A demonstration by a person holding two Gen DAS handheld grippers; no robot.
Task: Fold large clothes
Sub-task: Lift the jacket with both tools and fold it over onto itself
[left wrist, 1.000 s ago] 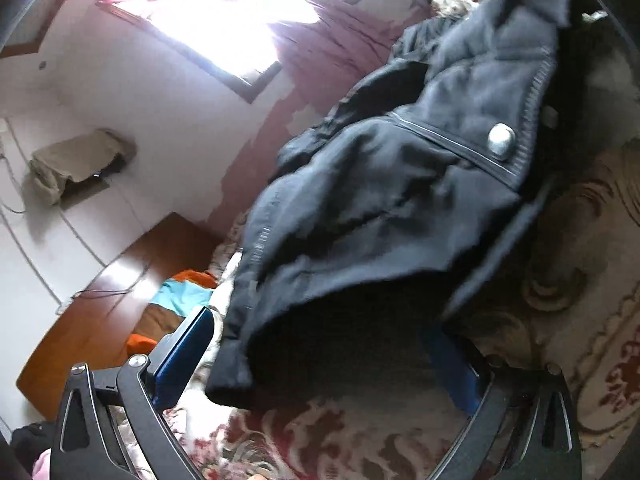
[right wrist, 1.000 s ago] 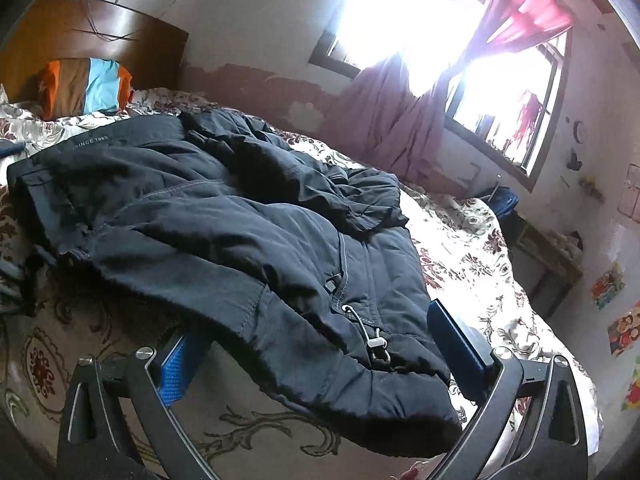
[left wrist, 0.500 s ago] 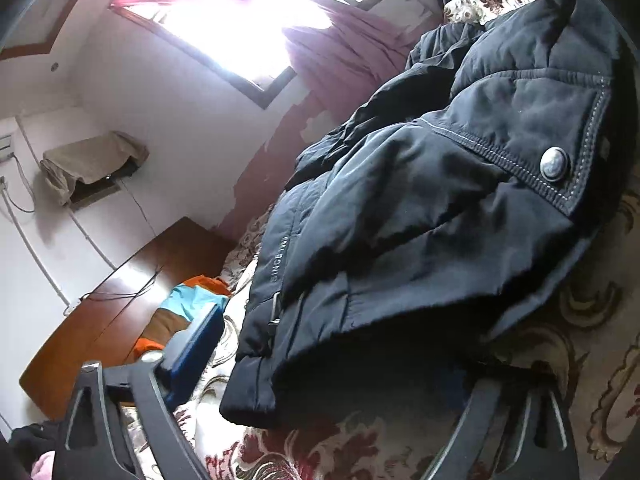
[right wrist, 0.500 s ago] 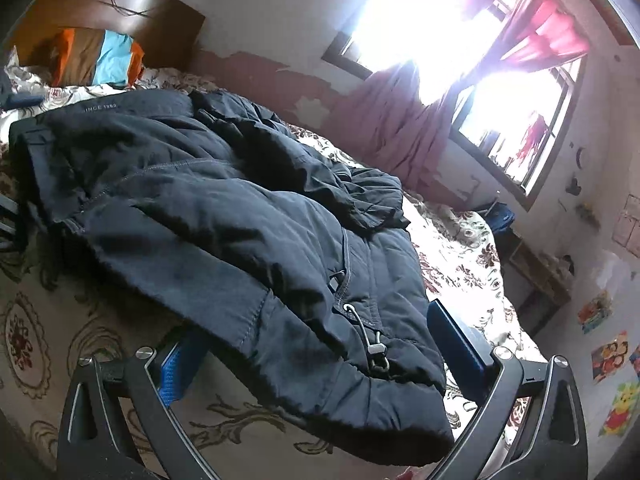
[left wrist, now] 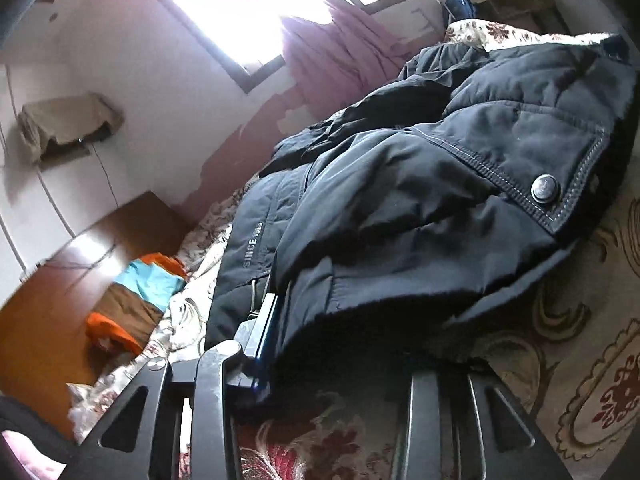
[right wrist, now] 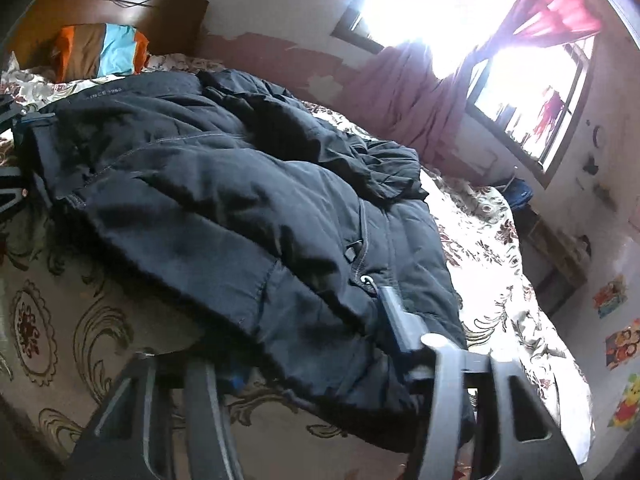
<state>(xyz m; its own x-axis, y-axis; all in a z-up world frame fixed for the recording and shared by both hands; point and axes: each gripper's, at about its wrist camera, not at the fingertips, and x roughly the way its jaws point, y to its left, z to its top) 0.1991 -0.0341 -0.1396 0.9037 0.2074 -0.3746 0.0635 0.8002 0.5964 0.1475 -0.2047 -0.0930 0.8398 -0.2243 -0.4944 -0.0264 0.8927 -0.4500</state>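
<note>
A large dark navy padded jacket (left wrist: 400, 208) lies spread on a bed with a floral bedspread (left wrist: 580, 360). In the left wrist view my left gripper (left wrist: 344, 340) has its jaws closing on the jacket's near edge. Its left finger (left wrist: 264, 328) presses the fabric and the other finger is hidden under the cloth. In the right wrist view the jacket (right wrist: 224, 200) stretches away to the left. My right gripper (right wrist: 312, 340) is closing on the hem near the zipper pull (right wrist: 366, 280). Its right finger (right wrist: 396, 320) is against the cloth and its left finger is covered.
A striped orange, brown and blue pillow (right wrist: 100, 50) rests against the wooden headboard (right wrist: 140, 0) at the bed's far end. A bright window with pink curtains (right wrist: 404, 92) lies beyond the bed. Bare bedspread (right wrist: 60, 320) shows left of the right gripper.
Both grippers' jaws have come in from wide apart onto the jacket's near edge. The left view has shifted and rolled slightly, with the hem now bunched between its fingers.
</note>
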